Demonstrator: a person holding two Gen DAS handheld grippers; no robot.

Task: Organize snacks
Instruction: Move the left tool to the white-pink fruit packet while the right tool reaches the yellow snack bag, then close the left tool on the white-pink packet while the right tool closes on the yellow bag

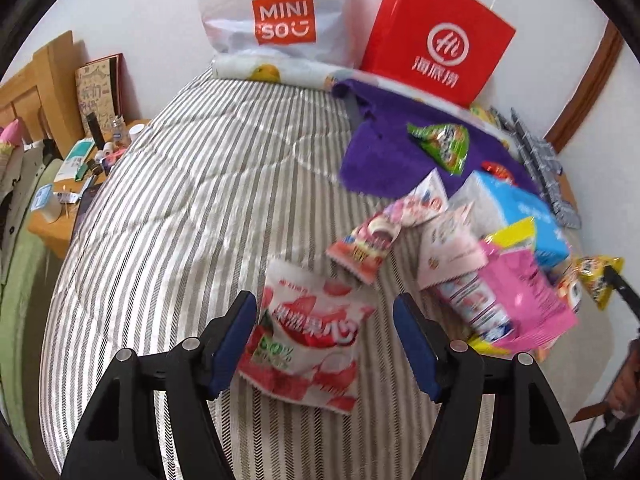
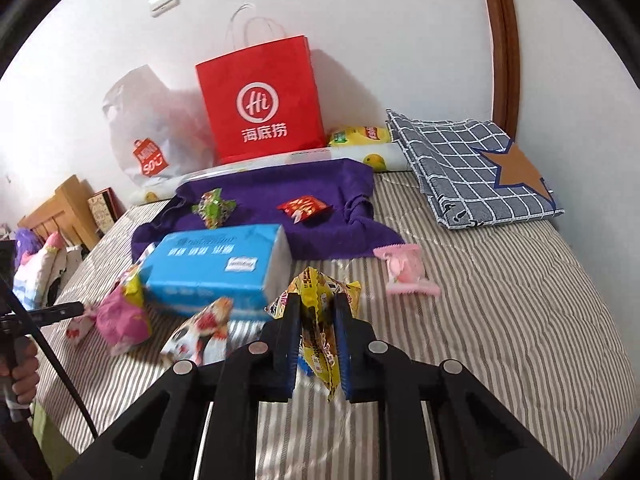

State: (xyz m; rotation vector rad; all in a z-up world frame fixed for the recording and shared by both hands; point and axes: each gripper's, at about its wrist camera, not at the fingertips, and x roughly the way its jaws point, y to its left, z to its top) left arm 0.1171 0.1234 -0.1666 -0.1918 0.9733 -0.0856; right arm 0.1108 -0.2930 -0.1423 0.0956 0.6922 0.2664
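Observation:
On the striped bed (image 1: 180, 200), a red-and-white strawberry snack packet (image 1: 312, 340) lies between the blue pads of my left gripper (image 1: 324, 298). That gripper is open, and its right pad (image 1: 416, 344) stands apart from the packet. My right gripper (image 2: 317, 300) is shut on a yellow snack packet (image 2: 320, 344) and holds it above the bed; the same yellow packet (image 1: 598, 276) shows at the right edge of the left wrist view. A heap of pink, white and yellow packets (image 1: 500, 288) lies right of the left gripper. A green packet (image 2: 212, 206) and a red packet (image 2: 304, 208) rest on a purple cloth (image 2: 256, 224).
A blue tissue pack (image 2: 216, 264) lies in front of the purple cloth, and a pink candy packet (image 2: 404, 270) to its right. A red paper bag (image 2: 260, 100) and a white plastic bag (image 1: 280, 12) stand against the wall. A checked pillow (image 2: 460, 160) sits at the back right. A cluttered bedside table (image 1: 80, 168) is on the left.

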